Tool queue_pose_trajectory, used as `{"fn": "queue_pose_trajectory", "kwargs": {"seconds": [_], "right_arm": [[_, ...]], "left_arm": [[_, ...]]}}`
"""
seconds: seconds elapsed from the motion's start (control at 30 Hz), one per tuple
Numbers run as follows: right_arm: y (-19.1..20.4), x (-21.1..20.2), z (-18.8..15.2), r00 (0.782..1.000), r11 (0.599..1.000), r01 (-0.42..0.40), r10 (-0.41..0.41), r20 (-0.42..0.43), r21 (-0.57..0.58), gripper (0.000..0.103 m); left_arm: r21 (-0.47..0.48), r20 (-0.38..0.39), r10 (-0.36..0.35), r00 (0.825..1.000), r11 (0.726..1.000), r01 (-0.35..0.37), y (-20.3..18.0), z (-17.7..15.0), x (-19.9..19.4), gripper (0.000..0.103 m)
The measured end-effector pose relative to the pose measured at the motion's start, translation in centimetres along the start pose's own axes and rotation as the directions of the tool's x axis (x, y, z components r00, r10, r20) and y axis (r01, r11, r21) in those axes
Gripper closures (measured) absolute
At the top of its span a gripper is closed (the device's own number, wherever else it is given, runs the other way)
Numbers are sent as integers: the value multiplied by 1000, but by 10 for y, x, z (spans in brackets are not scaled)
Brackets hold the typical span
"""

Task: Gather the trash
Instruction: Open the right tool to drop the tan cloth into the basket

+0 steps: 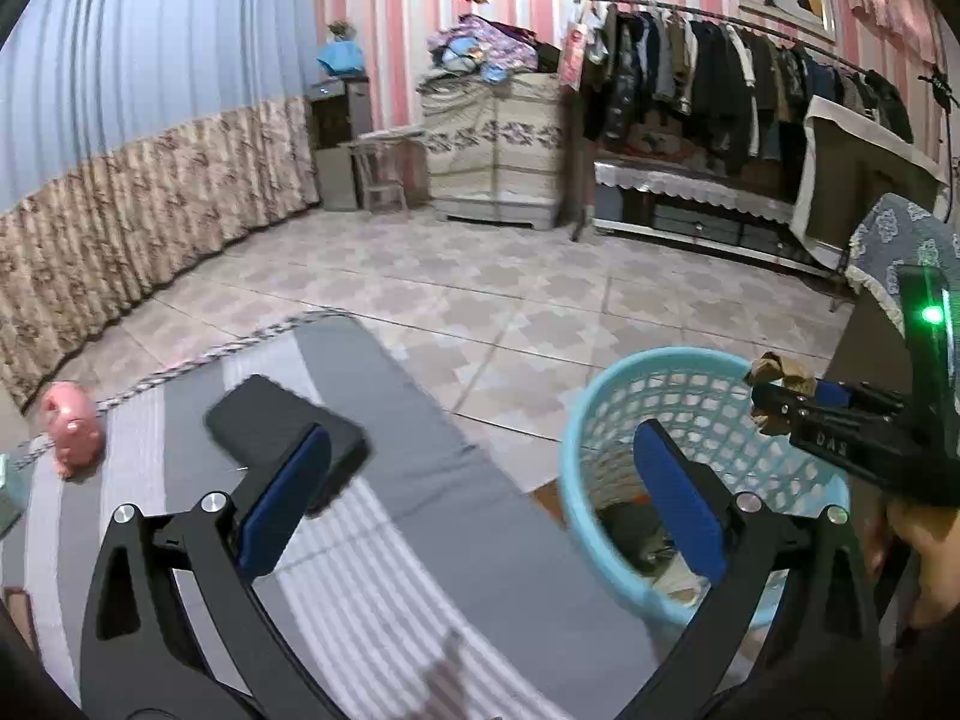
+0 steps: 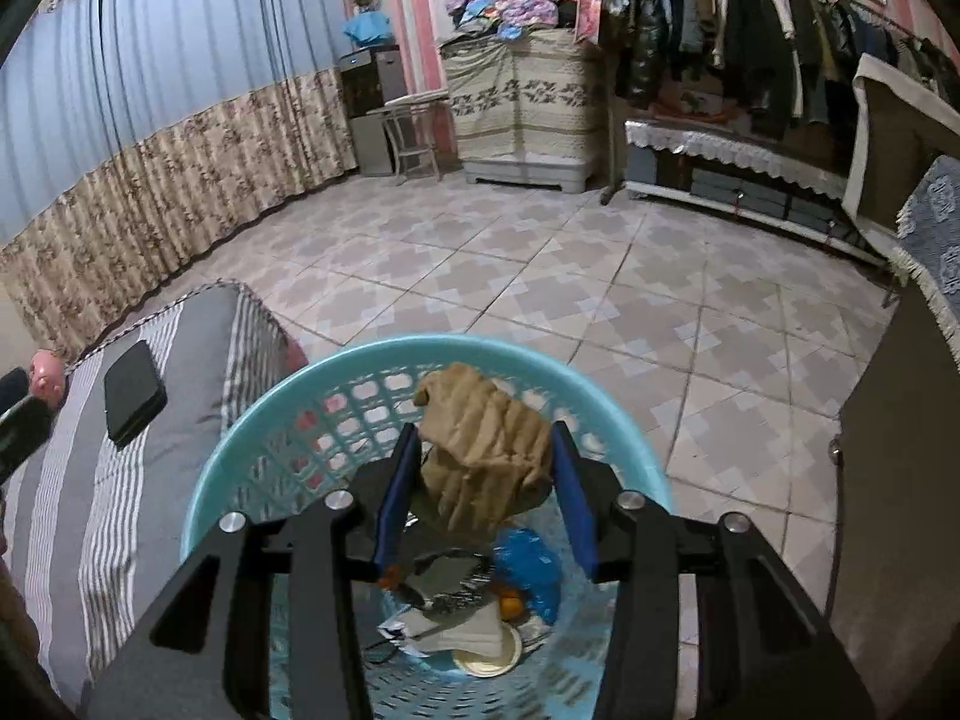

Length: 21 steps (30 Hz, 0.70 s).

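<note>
Right wrist view: right hand-held gripper (image 2: pixel 483 480) pinches crumpled brown paper (image 2: pixel 489 444) above the blue basket (image 2: pixel 252 438) already holding trash, drop pending; left hand-held gripper (image 1: pixel 480 498) spread wide, empty.

You are looking at a bed (image 1: pixel 420 480) under a grey striped cover, with a black case (image 1: pixel 282 432) lying flat on it and a pink pig (image 1: pixel 72 426) sitting near its far edge; beside the bed, a blue basket (image 2: pixel 252 456) is standing on the tiled floor (image 2: pixel 510 276)
</note>
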State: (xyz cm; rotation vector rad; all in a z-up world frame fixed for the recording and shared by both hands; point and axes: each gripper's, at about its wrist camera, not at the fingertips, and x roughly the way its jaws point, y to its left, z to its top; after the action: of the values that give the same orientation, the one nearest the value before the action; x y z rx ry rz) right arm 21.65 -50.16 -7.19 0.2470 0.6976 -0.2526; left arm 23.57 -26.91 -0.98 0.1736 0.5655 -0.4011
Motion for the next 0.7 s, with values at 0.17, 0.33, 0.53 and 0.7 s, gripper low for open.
{"fn": "queue_pose_trajectory", "kwargs": {"seconds": [0.17,0.33,0.53,0.7], "right_arm": [[7,9,-7,999,1000,-6,7,-38,4,17],[13,8,-8,999,1000,1,0,-46,12,8],[31,-17,-13,1000,1000,14,-14,19,-9,5],[55,-40,-26,999,999,-17,18,40,-38,5]], "left_arm": [[-19,-10,46,999,999,-46,20,-18,-21,5],[-63,-4,99,995,993,-99,41,-34,-49,5],[-108,-16,185,983,977,-185,71,-49,-84,5],[-137,-20,240,971,961,-241,92,-68,-113,5]]}}
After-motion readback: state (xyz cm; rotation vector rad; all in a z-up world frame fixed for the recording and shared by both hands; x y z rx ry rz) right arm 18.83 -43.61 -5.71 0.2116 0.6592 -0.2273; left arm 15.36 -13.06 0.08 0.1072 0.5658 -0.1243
